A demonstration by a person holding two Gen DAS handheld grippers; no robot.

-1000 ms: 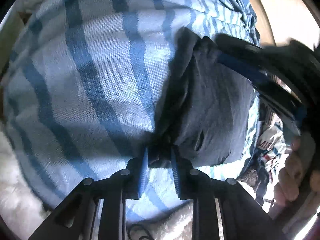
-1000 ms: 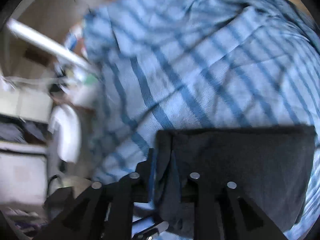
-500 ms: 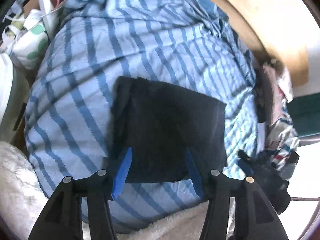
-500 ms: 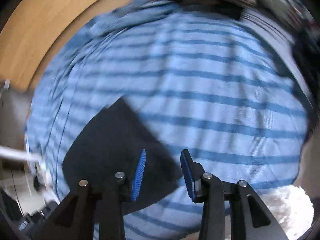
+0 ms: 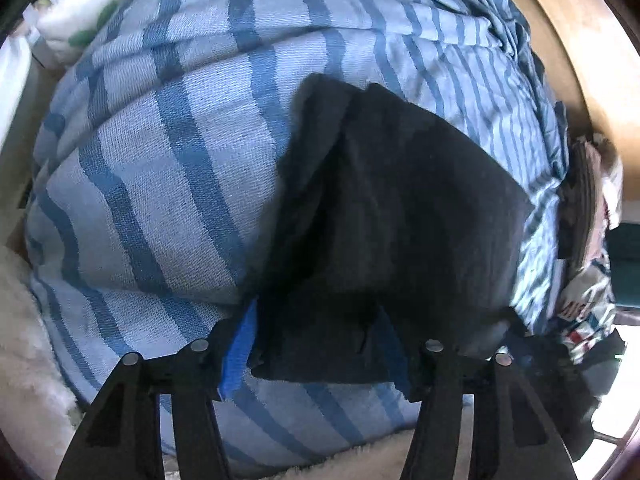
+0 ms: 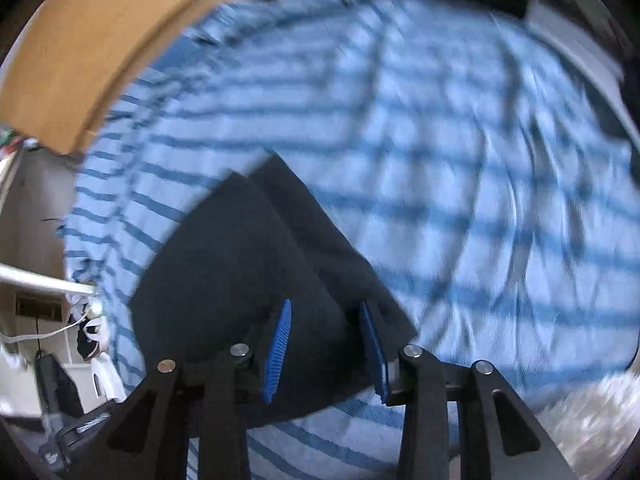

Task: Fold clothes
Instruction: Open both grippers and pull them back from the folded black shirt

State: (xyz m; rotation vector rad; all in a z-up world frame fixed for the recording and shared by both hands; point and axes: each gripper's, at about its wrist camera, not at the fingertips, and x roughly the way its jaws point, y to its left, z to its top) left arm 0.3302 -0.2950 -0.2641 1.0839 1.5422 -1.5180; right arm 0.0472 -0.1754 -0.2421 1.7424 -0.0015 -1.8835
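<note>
In the left wrist view, the left gripper is seen at 6 o'clock, spread wide, with nothing pinched. The near edge of the dark folded garment lies between its blue pads. The garment is laid flat on the blue striped bedcover, in a neat block with stacked layers at its left side. So it could be fully folded, or one more fold could still be wanted; that cannot be told from here.

In the right wrist view, the right gripper is also held open, and nothing is gripped. A corner of the garment is seen between and past its pads, toward 10 o'clock. This view is blurred.

Farther off, a wooden bed frame is seen at 1 o'clock, and a pile of other clothes at 3 o'clock.

The layers could be dragged apart if the cloth is caught by a pad. The bedcover could be pinched along with the garment, because it is soft and lies right under the edge.
</note>
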